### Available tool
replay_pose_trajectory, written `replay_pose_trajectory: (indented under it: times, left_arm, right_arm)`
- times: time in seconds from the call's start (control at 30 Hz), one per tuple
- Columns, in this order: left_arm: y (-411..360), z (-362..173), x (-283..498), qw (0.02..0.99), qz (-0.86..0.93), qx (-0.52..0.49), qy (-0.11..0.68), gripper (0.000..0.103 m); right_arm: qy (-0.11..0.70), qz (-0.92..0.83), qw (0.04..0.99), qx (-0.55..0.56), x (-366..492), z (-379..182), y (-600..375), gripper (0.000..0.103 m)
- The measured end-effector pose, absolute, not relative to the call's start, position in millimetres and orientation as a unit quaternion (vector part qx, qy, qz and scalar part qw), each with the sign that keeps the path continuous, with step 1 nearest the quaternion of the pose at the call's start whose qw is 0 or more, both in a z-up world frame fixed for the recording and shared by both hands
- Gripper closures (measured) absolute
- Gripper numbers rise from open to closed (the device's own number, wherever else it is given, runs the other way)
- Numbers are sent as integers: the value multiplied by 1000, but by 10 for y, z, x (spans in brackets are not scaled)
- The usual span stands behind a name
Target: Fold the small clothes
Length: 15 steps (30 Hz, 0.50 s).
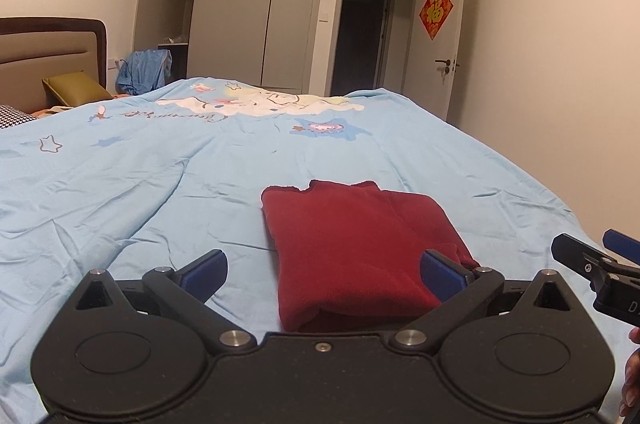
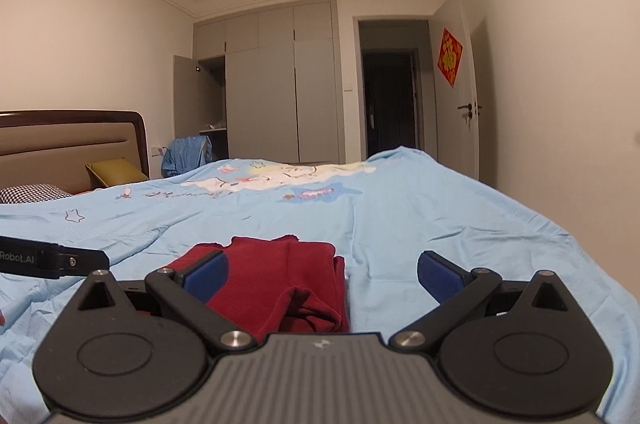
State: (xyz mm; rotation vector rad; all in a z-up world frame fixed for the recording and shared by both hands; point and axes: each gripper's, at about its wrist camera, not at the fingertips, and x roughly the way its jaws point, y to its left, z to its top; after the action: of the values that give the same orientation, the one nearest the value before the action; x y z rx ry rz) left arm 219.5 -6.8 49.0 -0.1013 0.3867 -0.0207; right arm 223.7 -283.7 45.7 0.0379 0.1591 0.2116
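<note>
A dark red garment (image 1: pixel 352 240) lies folded into a compact rectangle on the light blue bedsheet (image 1: pixel 160 192). My left gripper (image 1: pixel 324 274) is open just above its near edge, blue pads spread wide, nothing held. In the right wrist view the red garment (image 2: pixel 280 284) shows its stacked folded layers. My right gripper (image 2: pixel 322 276) is open too, its left pad over the cloth's near left corner and its right pad over bare bedsheet (image 2: pixel 440 216). The right gripper (image 1: pixel 592 260) also shows at the right edge of the left wrist view. The left gripper's black body (image 2: pixel 52 258) enters at the left.
The bed's headboard (image 1: pixel 48 44) and pillows (image 1: pixel 76 90) are at the left. A blue cloth (image 1: pixel 144 68) hangs beyond the bed by an open wardrobe (image 1: pixel 240 8). A doorway (image 1: pixel 364 36) and open door (image 1: pixel 444 36) stand at the far right. The bed's right edge drops off near the wall.
</note>
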Motion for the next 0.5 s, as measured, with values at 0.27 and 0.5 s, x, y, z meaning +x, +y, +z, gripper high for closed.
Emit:
replay_pose_trajectory:
  times: [0.27,0.5]
  left_arm:
    - [-94,380,1931,983,2,-47,175,1]
    - [-77,188,1750,983,12,-43,180,1]
  right_arm:
    - [58,91,994,8,2007,335,-2764,0]
    - [74,89,993,-6,1858,110,-2676,0]
